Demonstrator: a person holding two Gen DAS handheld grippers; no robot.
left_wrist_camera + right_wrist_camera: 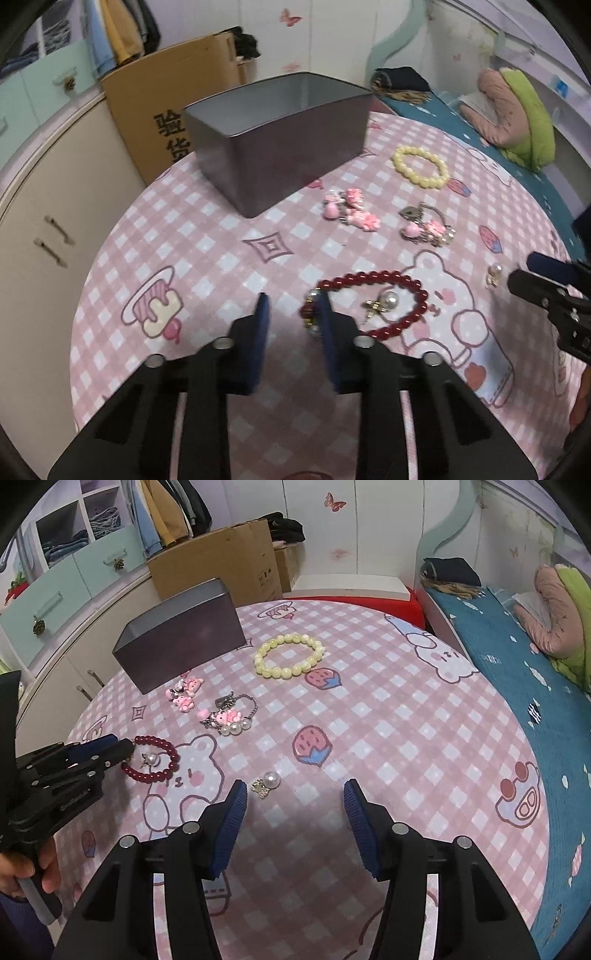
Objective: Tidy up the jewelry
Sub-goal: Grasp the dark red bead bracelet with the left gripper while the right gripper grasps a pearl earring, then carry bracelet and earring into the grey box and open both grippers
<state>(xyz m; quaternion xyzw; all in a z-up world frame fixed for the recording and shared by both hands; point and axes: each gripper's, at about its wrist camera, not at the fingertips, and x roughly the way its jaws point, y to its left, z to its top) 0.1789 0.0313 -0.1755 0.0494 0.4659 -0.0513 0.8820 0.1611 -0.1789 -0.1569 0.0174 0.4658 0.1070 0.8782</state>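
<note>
The left gripper (293, 314) hangs low over the table (221, 236), jaws parted, its right pad at the table's near-left part. The right gripper (293, 797) hovers above the table's near middle, jaws spread wide, holding nothing.

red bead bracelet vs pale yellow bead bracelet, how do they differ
The dark red bead bracelet lies near the left gripper, with a pearl earring inside its loop; the pale yellow bead bracelet lies farther back, beside the grey metal tin, its loop bare. The red one's beads look smaller. Both are beaded rings lying flat on the pink checked cloth.
</note>
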